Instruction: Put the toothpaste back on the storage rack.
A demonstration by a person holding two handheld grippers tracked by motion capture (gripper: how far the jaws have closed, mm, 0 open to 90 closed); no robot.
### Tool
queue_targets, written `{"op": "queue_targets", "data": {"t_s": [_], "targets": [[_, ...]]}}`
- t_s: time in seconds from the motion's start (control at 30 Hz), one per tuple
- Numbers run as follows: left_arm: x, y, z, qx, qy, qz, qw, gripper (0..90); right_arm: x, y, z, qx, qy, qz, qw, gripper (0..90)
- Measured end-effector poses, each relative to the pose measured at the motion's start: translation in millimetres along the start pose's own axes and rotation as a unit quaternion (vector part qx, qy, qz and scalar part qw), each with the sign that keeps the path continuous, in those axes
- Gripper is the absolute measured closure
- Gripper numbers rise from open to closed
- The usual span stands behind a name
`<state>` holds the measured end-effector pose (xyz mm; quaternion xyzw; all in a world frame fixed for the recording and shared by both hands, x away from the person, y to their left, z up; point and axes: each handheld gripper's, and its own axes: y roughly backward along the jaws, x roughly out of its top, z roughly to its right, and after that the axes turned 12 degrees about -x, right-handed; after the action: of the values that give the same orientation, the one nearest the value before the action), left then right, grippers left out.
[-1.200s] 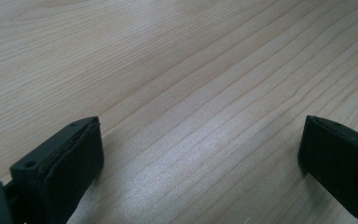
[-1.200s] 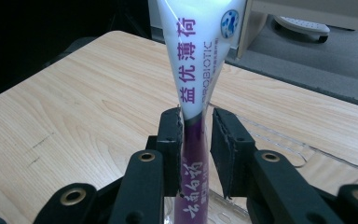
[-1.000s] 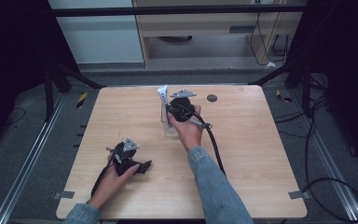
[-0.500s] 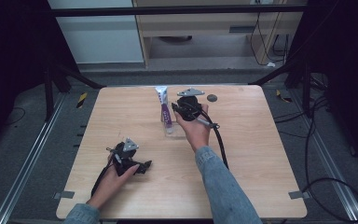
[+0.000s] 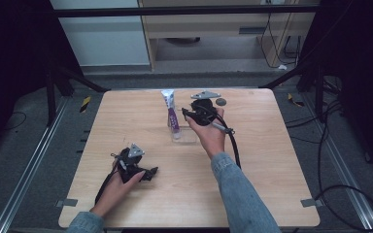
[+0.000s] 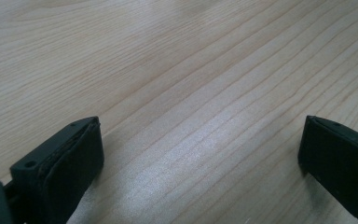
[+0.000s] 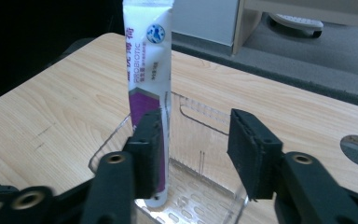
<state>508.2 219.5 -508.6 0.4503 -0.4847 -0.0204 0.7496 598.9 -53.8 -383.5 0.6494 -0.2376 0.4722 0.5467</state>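
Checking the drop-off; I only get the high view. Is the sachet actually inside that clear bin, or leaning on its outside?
Observer: Inside. In the right gripper view the sachet stands upright with its foot on the clear bin's floor.
Operator: Right gripper let go?
Observer: Its jaws have just been opening; the right gripper has a visible gap, sachet beside its left pad.
Operator: Left one?
Observer: The left gripper is open over bare table.

The right gripper has just opened its jaws, releasing the sachet, which now stands upright in the clear container; the hand has drawn back slightly.
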Motion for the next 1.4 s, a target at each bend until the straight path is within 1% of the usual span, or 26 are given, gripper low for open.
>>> {"op": "queue_targets", "data": {"t_s": [0.07,0.13,0.2,0.33,0.4,0.5,0.57,0.6,0.7,0.77,0.87,1.1,1.23,1.3,1.4], "targets": [[0.0,0.0,0.0,0.0,0.0,0.0,1.0,0.0,-1.8,1.6,3.0,0.002,0.0,-0.004,1.0,46.9],[0.0,0.0,0.0,0.0,0.0,0.0,1.0,0.0,-2.8,3.0,5.2,0.003,0.001,-0.007,1.0,43.1],[0.0,0.0,0.0,0.0,0.0,0.0,1.0,0.0,-3.3,4.9,8.6,0.008,0.001,-0.007,0.9999,36.4],[0.0,0.0,0.0,0.0,0.0,0.0,1.0,0.0,-2.8,9.1,13.8,0.006,-0.002,-0.002,1.0,28.4],[0.0,0.0,0.0,0.0,0.0,0.0,1.0,0.0,-2.9,10.9,17.5,0.009,-0.006,-0.002,0.9999,24.0],[0.0,0.0,0.0,0.0,0.0,0.0,1.0,0.0,-4.3,11.5,21.8,0.013,-0.002,-0.016,0.9998,19.3],[0.0,0.0,0.0,0.0,0.0,0.0,1.0,0.0,-6.3,11.9,23.9,0.013,0.01,-0.03,0.9994,16.1],[0.0,0.0,0.0,0.0,0.0,0.0,1.0,0.0,-7.8,12.7,25.2,0.009,0.019,-0.036,0.9991,15.2],[0.0,0.0,0.0,0.0,0.0,0.0,1.0,0.0,-10.7,16.5,29.5,0.009,0.027,-0.036,0.9989,12.8],[0.0,0.0,0.0,0.0,0.0,0.0,1.0,0.0,-12.1,18.7,32.6,0.007,0.024,-0.035,0.9991,11.8],[0.0,0.0,0.0,0.0,0.0,0.0,1.0,0.0,-16.0,21.8,38.8,-0.001,0.028,-0.04,0.9988,11.5],[0.1,0.0,-0.1,0.0,-0.001,0.0,1.0,0.0,-25.2,28.1,56.3,-0.016,0.025,-0.045,0.9985,11.9],[0.1,0.1,-0.1,0.0,-0.001,0.0,1.0,0.0,-29.4,29.1,67.9,-0.034,0.035,-0.05,0.9976,12.1],[0.1,0.1,-0.1,0.0,-0.001,-0.001,1.0,0.0,-31.9,30.1,74.3,-0.039,0.033,-0.052,0.9973,11.8],[0.1,0.0,-0.1,0.0,-0.001,0.0,1.0,0.0,-37.3,31.1,86.1,-0.045,0.027,-0.049,0.9974,11.7]]}}
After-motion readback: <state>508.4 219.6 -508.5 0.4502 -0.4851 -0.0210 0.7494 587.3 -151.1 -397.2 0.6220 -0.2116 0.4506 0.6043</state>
